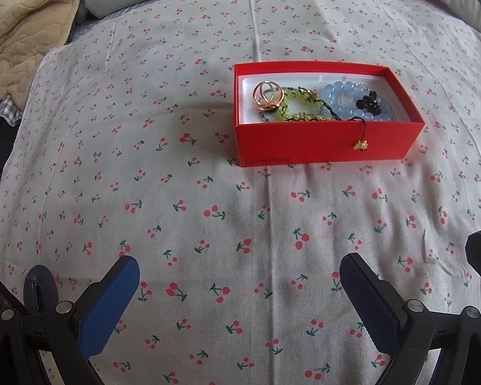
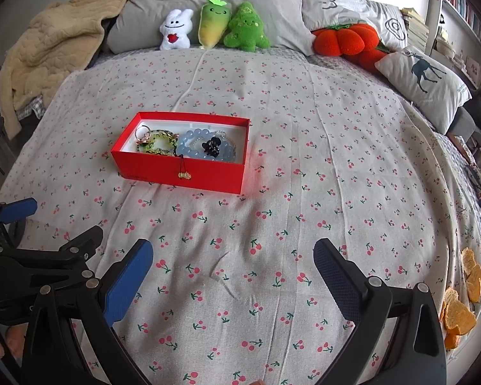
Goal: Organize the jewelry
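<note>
Nearest to me, my left hand-held gripper (image 1: 239, 301) hangs over the cherry-print bedsheet (image 1: 208, 224) with its blue pads spread wide and nothing between them. My right hand-held gripper (image 2: 232, 285) is spread the same way, empty, just above the sheet; in its view I also see the left one low at the left edge. At the right edge of the bed lie a few pieces of orange peel (image 2: 461, 301).

Further out sits the red box (image 1: 324, 142), open-topped, resting flat on the sheet. Inside it I see gold rings (image 1: 267, 96) at the left end, a green beaded bracelet (image 1: 299, 110) beside them, then a pale blue beaded bracelet (image 1: 343, 96) with a black flower-shaped piece (image 1: 368, 102) lying on it. A dark cord with small yellow beads (image 1: 361, 144) hangs over the near wall of the box.

Farthest away, by the grey pillows, stand a white rabbit plush (image 2: 175, 30), a yellow carrot plush (image 2: 213, 24), a green tree plush (image 2: 247, 29) and an orange pumpkin plush (image 2: 346, 40).
</note>
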Available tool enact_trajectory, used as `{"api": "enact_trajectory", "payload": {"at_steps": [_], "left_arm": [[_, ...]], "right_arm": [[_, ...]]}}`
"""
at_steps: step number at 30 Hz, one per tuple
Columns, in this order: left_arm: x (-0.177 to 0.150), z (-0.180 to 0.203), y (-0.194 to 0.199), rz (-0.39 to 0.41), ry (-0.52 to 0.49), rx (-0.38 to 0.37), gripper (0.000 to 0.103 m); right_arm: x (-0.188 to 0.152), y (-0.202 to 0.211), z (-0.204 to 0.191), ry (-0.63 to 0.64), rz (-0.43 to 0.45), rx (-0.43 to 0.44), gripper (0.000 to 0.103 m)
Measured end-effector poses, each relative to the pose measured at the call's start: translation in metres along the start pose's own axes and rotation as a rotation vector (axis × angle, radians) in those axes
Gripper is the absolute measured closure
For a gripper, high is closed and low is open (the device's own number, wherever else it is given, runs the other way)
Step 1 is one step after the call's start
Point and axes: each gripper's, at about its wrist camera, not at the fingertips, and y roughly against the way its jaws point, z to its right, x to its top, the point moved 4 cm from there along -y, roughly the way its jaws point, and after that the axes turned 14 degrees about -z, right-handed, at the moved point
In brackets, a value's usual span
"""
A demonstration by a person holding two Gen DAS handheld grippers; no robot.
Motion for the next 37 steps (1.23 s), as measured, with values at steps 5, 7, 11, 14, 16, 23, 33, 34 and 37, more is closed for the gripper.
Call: {"api": "enact_trajectory", "payload": {"at_steps": [5, 7, 11, 14, 16, 23, 33, 34, 37], "left_arm": [[0.0, 0.0, -0.001, -0.003, -0.001, 0.0, 0.0], [0.0, 0.0, -0.002, -0.004, -0.002, 0.0, 0.0], [0.0, 0.001, -0.003, -0.007, -0.002, 0.0, 0.0], [0.0, 0.001, -0.004, -0.011, -0.003, 0.0, 0.0], [0.0, 0.001, -0.005, -0.014, -0.003, -0.002, 0.0], [0.0, 0.0, -0.006, -0.02, 0.004, 0.001, 0.0], [-0.001, 0.0, -0.014, -0.043, 0.007, -0.034, 0.0], [-0.001, -0.001, -0.016, -0.05, 0.012, -0.054, 0.0], [0.004, -0.004, -0.033, -0.061, 0.032, -0.119, 0.0]], "right_arm": [[0.0, 0.0, 0.0, 0.001, -0.001, 0.0, 0.001], [0.0, -0.001, 0.0, 0.001, -0.003, 0.002, 0.001], [0.0, -0.002, 0.0, 0.001, -0.005, 0.002, 0.001], [-0.001, -0.002, 0.001, 0.001, -0.007, 0.003, 0.001], [0.0, -0.003, 0.001, 0.001, -0.007, 0.004, 0.001], [0.0, -0.004, 0.002, -0.008, -0.007, 0.012, 0.001], [0.002, -0.006, 0.003, -0.012, -0.009, 0.013, 0.001], [0.002, -0.008, 0.004, -0.017, -0.011, 0.017, 0.001], [0.007, -0.023, 0.014, -0.054, -0.025, 0.041, 0.001]]}}
